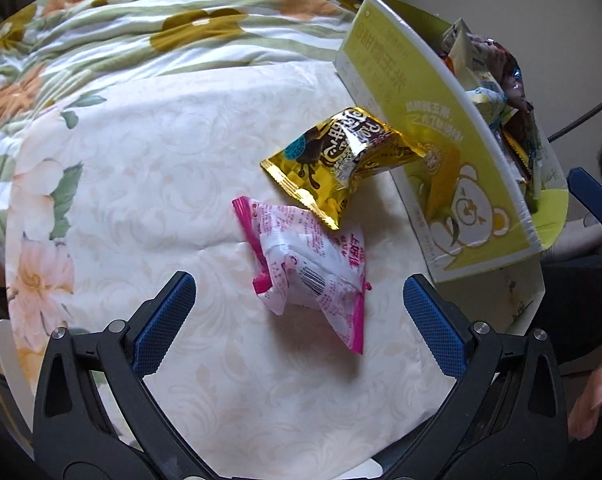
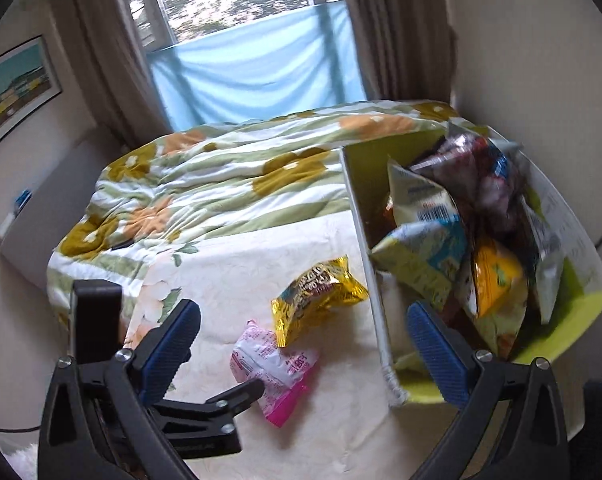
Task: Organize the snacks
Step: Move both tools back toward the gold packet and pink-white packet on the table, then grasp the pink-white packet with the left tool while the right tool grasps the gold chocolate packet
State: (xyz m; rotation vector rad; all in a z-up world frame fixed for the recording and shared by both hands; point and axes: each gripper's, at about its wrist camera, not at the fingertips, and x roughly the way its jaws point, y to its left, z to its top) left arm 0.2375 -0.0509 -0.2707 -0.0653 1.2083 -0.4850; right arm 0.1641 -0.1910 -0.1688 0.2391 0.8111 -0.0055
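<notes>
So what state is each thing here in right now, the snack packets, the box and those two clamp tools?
Gold foil snack packet: crumpled, on the bed beside the box.
Pink-and-white plastic packet: crumpled, lying loose.
Yellow-green cardboard box: open, full of snacks.
Left hand-held gripper: open, empty.
Right hand-held gripper: open, empty.
</notes>
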